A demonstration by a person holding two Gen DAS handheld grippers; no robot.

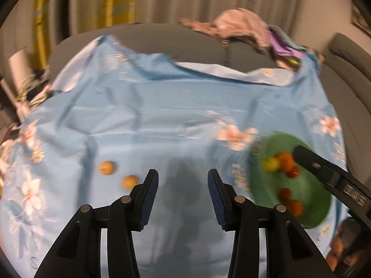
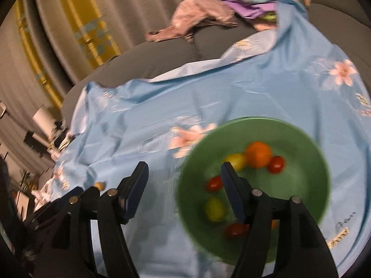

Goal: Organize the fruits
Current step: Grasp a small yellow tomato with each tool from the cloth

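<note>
A green bowl (image 2: 301, 139) sits on a light blue flowered cloth (image 1: 162, 120) and holds an orange (image 2: 258, 154), yellow-green fruits (image 2: 214, 209) and small red ones (image 2: 276, 164). The bowl also shows in the left wrist view (image 1: 308, 192) at the right. Two tan round fruits (image 1: 106, 167) (image 1: 129, 181) lie on the cloth left of my left gripper (image 1: 183, 173), which is open and empty above the cloth. My right gripper (image 2: 184, 164) is open and empty, hovering over the bowl's left rim. Its finger reaches over the bowl in the left wrist view (image 1: 324, 169).
The cloth covers a grey couch (image 1: 162, 37). A pile of pink and purple clothes (image 1: 243, 27) lies at the back right. Grey and yellow curtains (image 1: 111, 0) hang behind. Clutter stands off the cloth's left edge (image 1: 23, 81).
</note>
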